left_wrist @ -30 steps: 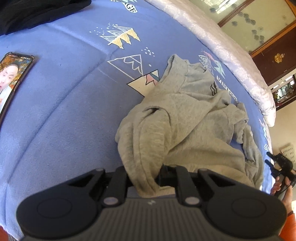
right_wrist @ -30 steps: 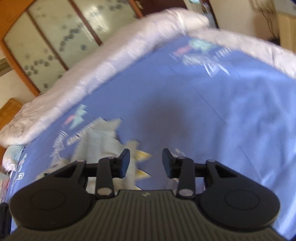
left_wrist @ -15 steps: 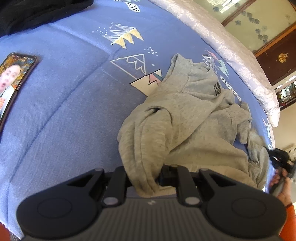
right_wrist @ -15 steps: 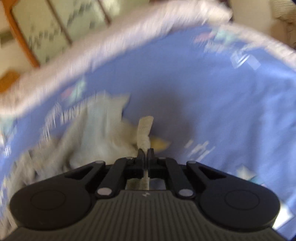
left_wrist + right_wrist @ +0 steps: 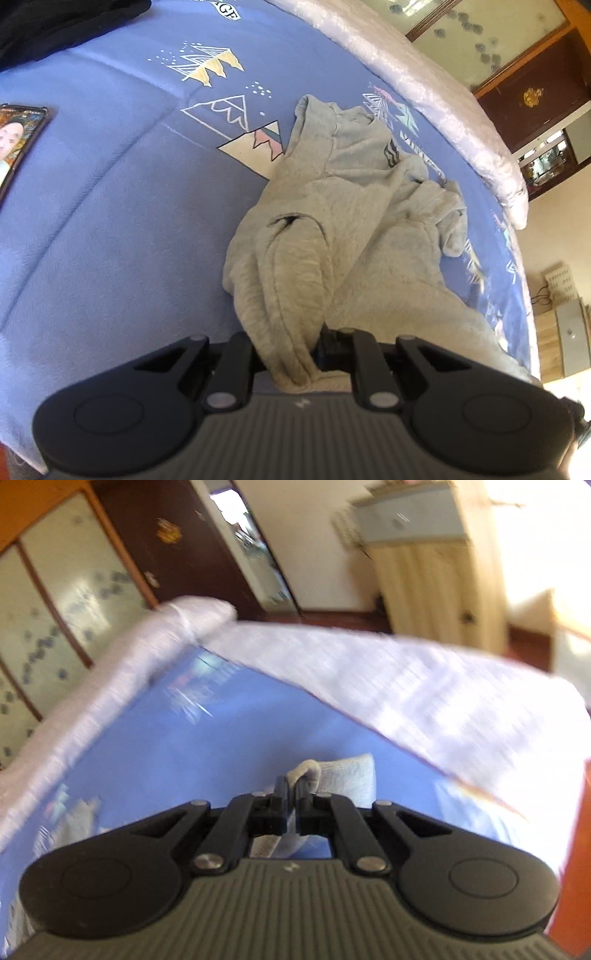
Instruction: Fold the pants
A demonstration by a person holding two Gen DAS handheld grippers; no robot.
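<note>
grey pants [image 5: 347,236] crumpled on blue bedsheet [image 5: 110,206] beside glass-paned wardrobe [image 5: 55,602].

The pants [image 5: 351,229] lie bunched on the bed [image 5: 110,221]. A phone [image 5: 18,144] lies well left of them. A dark garment [image 5: 55,22] lies behind the phone.

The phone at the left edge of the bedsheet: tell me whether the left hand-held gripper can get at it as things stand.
Probably not right now. The left hand-held gripper is shut on the grey pants, so its jaws are occupied. The blue bedsheet between it and the phone shows nothing in the way once it lets go.
</note>
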